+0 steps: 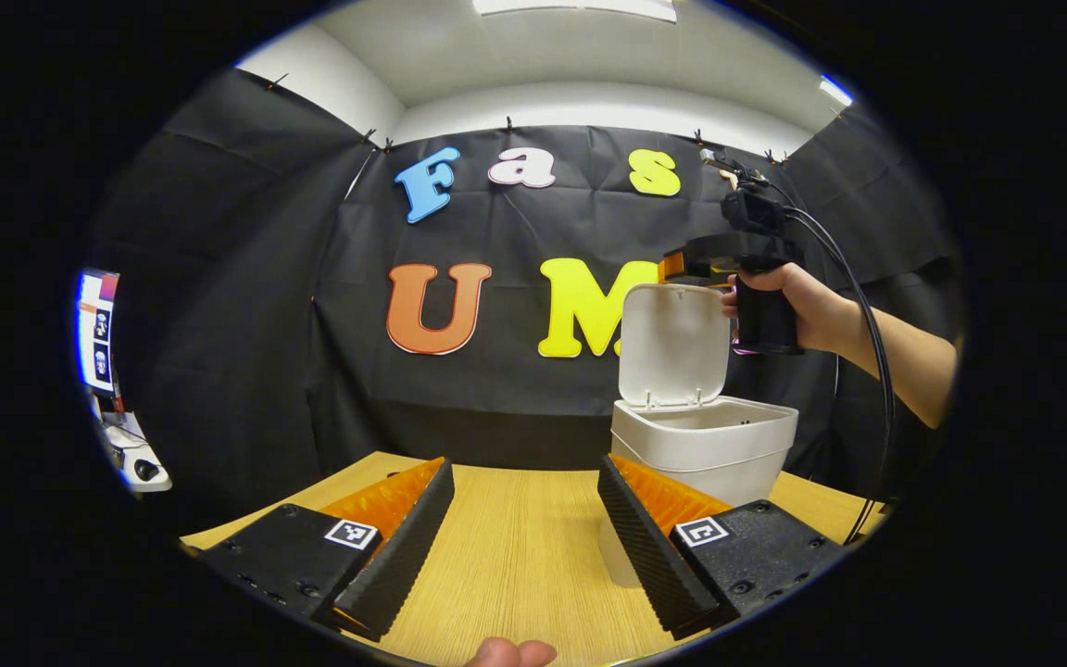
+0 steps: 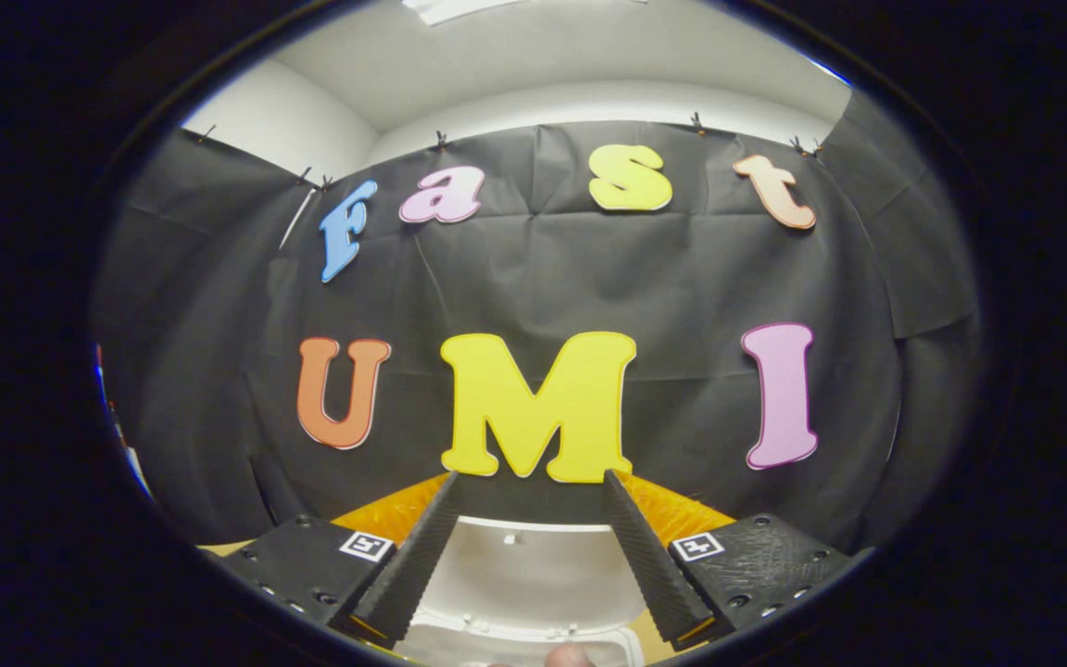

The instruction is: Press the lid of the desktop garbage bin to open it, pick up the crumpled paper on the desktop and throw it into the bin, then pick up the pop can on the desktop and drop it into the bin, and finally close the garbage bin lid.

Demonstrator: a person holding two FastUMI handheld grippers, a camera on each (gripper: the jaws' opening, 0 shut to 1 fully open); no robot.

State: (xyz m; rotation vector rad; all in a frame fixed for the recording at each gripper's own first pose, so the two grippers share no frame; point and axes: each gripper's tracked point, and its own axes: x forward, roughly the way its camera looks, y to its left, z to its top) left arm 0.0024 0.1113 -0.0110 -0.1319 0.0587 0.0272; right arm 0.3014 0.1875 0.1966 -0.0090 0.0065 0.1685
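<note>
Bin [image 1: 705,445] is sitting on the counter [image 1: 515,556] with its lid [image 1: 674,345] upright; right tongs [image 2: 529,556], spread and empty, are hovering above it: push the lid's top edge down evenly; left tongs [image 1: 524,547] idling apart.

Your right gripper [image 1: 682,267], seen from the left gripper view, sits behind the raised lid [image 1: 674,345]; its fingertips are hidden, so you cannot tell how the jaws stand. Bin [image 1: 702,446]: lower right corner covered by your left gripper's finger [image 1: 649,547]; the inside is out of sight. Right gripper view: lid [image 2: 524,579] cut off at the bottom edge. A fingertip [image 1: 508,653] is clipped at the bottom of the left gripper view. Monitor [image 1: 98,329] at far left: too small and warped to make out.
</note>
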